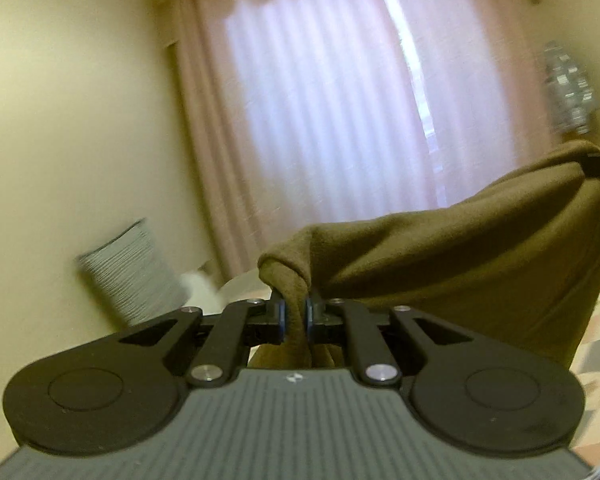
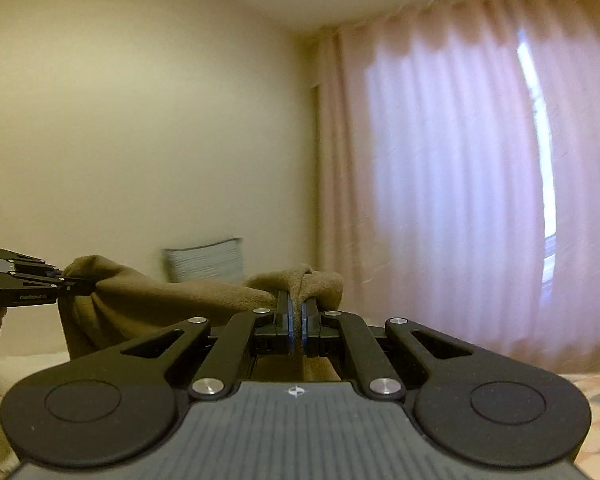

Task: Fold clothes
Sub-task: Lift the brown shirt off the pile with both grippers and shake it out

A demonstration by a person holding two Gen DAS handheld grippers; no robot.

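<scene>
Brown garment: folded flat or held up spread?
Held up, not folded: the brown garment hangs between the left tongs and right tongs.

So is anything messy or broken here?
Nothing looks broken or spilled. The brown garment hangs bunched and sagging between the left gripper and right gripper, each clamped on an edge, which fits mid-fold.

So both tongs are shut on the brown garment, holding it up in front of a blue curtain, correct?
Not quite: the curtain is pink, not blue, as the right wrist view shows. The left tongs and right tongs are indeed both shut on the brown garment, held up.
</scene>
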